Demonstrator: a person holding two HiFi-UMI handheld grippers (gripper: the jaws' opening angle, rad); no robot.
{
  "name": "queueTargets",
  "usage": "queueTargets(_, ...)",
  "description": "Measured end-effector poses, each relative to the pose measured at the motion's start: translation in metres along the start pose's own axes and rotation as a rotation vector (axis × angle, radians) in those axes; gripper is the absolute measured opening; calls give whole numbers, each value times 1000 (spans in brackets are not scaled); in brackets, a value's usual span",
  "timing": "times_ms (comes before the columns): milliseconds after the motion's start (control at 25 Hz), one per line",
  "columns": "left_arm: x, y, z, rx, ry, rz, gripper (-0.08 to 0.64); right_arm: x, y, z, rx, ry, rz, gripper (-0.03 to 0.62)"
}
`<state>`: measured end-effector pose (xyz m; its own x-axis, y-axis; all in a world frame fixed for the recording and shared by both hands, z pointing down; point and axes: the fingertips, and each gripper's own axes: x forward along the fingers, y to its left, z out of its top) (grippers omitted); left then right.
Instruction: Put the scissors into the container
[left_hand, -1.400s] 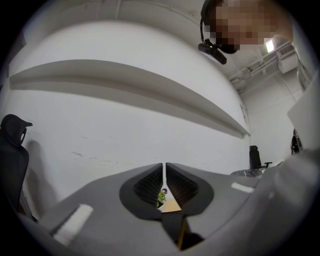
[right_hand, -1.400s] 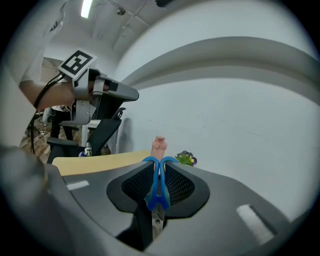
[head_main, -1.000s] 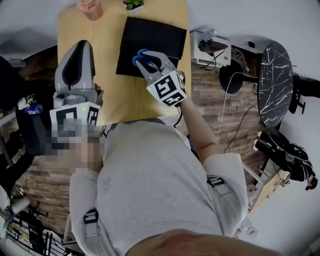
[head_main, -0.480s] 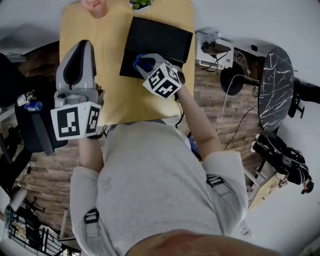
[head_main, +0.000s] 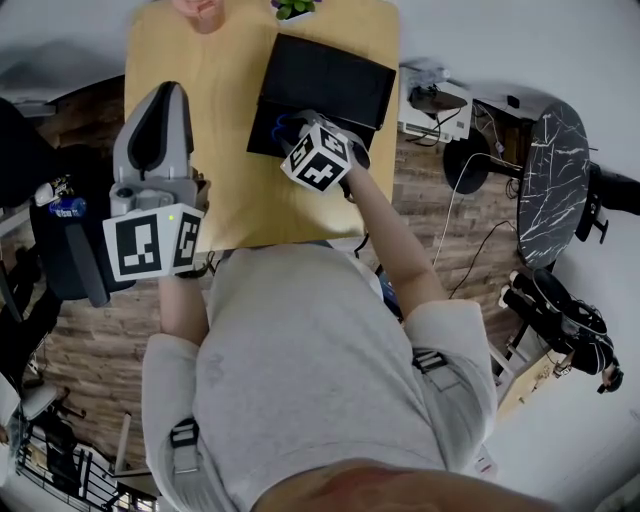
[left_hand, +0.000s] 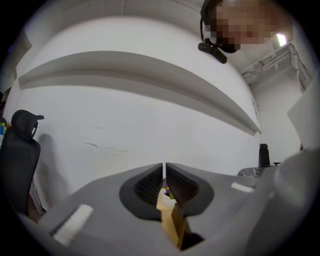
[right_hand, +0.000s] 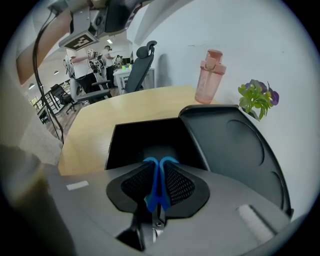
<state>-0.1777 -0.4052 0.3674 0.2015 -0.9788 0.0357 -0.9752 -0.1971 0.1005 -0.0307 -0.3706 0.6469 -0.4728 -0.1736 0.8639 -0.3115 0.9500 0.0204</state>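
Blue-handled scissors (right_hand: 158, 186) are clamped by their handles in my right gripper (right_hand: 159, 175), which is shut on them. In the head view the right gripper (head_main: 292, 128) hangs over the near edge of the black container (head_main: 335, 75), and a little of the blue scissors (head_main: 281, 124) shows past its marker cube. The container (right_hand: 135, 140) lies open just beyond the jaws, with its lid (right_hand: 235, 145) swung out to the right. My left gripper (head_main: 165, 95) is held over the table's left side, shut on nothing. In its own view the left gripper (left_hand: 164, 172) faces a white wall.
The wooden table (head_main: 220, 140) carries a pink bottle (right_hand: 209, 70) and a small potted plant (right_hand: 257, 97) at its far edge. An office chair (right_hand: 142, 67) stands beyond the table. A dark chair (head_main: 70, 260) sits left of the person on the brick-pattern floor.
My right gripper has carried the scissors forward, from over the table to over the container's near edge. The left gripper has stayed in place.
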Motion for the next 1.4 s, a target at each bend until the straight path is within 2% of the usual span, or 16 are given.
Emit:
queueTargets(280, -9, 7, -2, -2, 4, 19, 76, 6, 3, -6, 62, 33, 22, 74)
queueTargets(480, -10, 3, 2, 2, -6, 9, 75, -4, -1, 4, 85, -10, 4, 74)
queueTargets(600, -12, -4, 5, 3, -12, -5, 76, -22, -2, 13, 104, -79, -45, 72)
queueTargets(720, -14, -16, 11, 9, -23, -27, 75, -50, -7, 23, 165, -180, -121, 65)
queueTargets(800, -13, -24, 17, 17, -37, -50, 77, -74, -17, 29, 222, -258, -193, 6)
queueTargets(1040, -17, -54, 34, 39, -71, -111, 75, -146, -27, 31, 331, -428, -340, 3)
queueTargets(1400, -37, -93, 51, 65, -108, -186, 75, -231, -19, 26, 405, -609, -523, 3)
